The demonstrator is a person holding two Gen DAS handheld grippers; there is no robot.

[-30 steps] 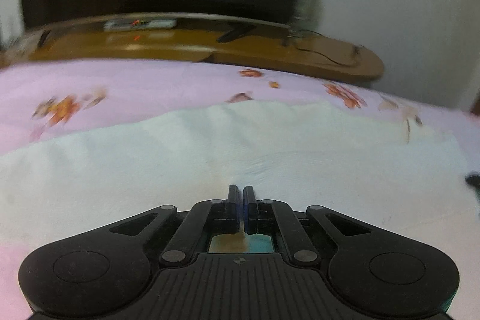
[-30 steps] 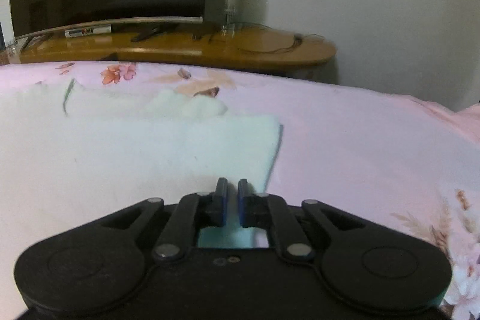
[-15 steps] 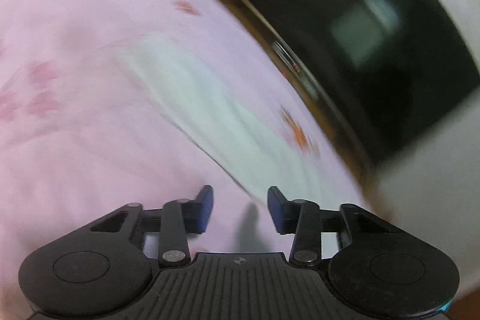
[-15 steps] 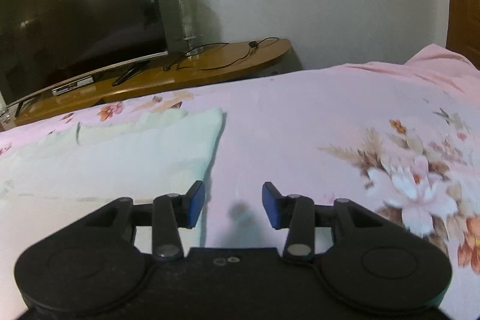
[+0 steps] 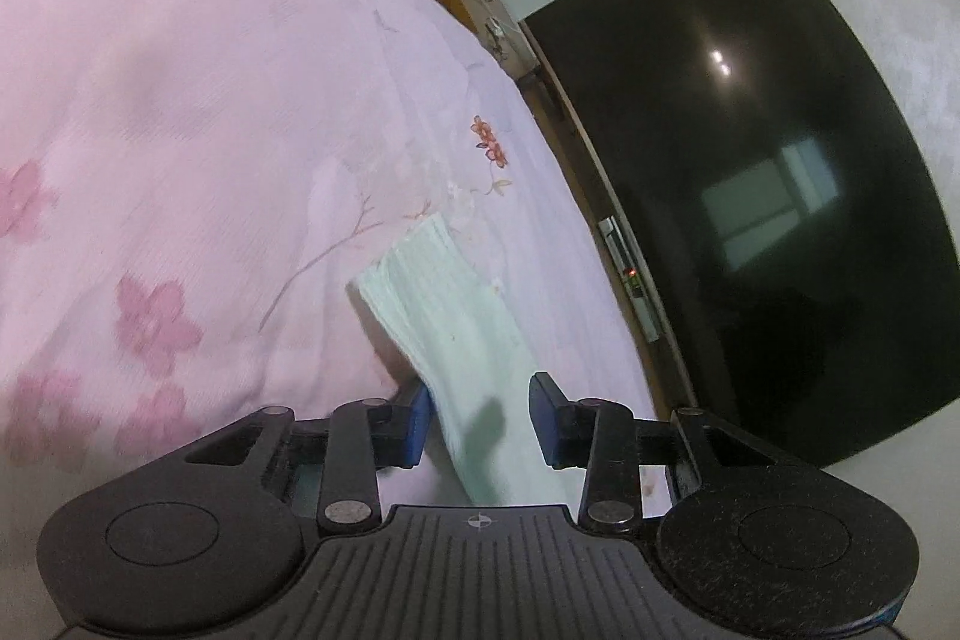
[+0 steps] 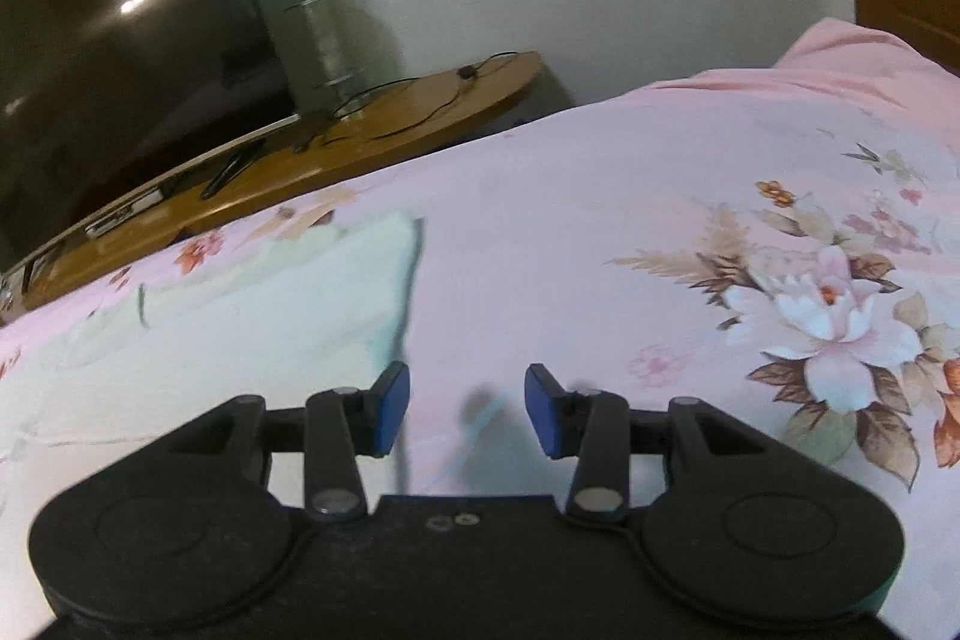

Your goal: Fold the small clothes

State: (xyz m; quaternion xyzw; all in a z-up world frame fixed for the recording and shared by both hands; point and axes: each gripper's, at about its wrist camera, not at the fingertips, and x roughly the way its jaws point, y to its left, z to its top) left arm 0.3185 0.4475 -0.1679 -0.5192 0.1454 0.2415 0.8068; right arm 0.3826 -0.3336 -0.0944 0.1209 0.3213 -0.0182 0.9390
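Both grippers have let go of the cloth (image 5: 474, 376) and pulled apart. In the lower middle of its picture, the left gripper (image 5: 480, 427) has rolled sideways, and its jaws have just been closing, with the cloth's edge between them but not pinched. The right gripper (image 6: 465, 409) is half open over the bare pink bedsheet (image 6: 600, 220) and holds nothing. That cloth lies at its left, likely waiting for another fold.
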